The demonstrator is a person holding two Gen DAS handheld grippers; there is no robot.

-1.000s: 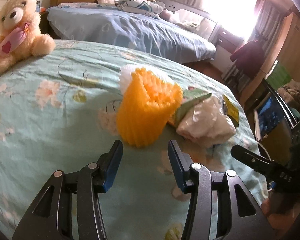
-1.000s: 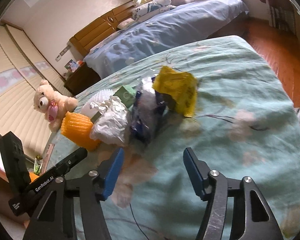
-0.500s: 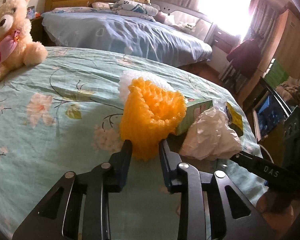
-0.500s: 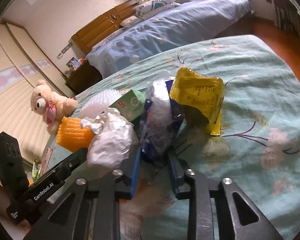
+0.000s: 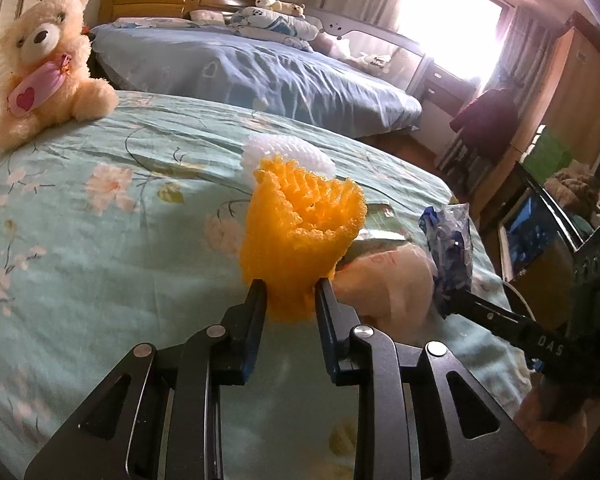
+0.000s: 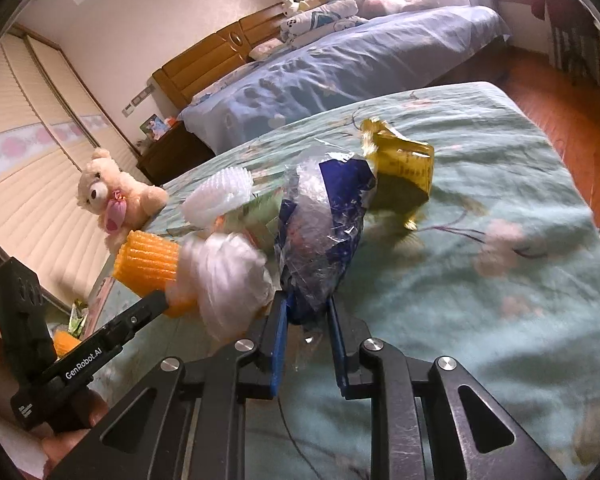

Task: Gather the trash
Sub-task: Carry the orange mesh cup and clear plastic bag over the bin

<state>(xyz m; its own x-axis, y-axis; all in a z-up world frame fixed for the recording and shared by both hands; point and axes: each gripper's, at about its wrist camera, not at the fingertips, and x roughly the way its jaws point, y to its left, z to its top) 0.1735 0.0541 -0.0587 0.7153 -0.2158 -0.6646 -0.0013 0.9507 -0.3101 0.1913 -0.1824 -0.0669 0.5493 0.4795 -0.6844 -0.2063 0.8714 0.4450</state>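
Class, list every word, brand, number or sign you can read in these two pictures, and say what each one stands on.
"GenRobot.AI": white letters on the left gripper, along its black arm, in the right wrist view.
"DAS": on the right gripper, along its black arm, in the left wrist view.
Yellow wrapper: dark print, too small to read.
Blue and clear wrapper: nothing readable.

A mint floral bedspread (image 5: 100,216) fills the near ground, with a cream teddy bear (image 5: 44,64) seated at its far left. Beyond lies a second bed under a blue duvet (image 5: 260,76), backed by a wooden headboard (image 5: 156,0) and piled pillows (image 5: 276,24). A bright curtained window (image 5: 460,20) glares at far right, above reddish wooden floor (image 6: 560,100). Cream walls (image 6: 160,20) rise behind.
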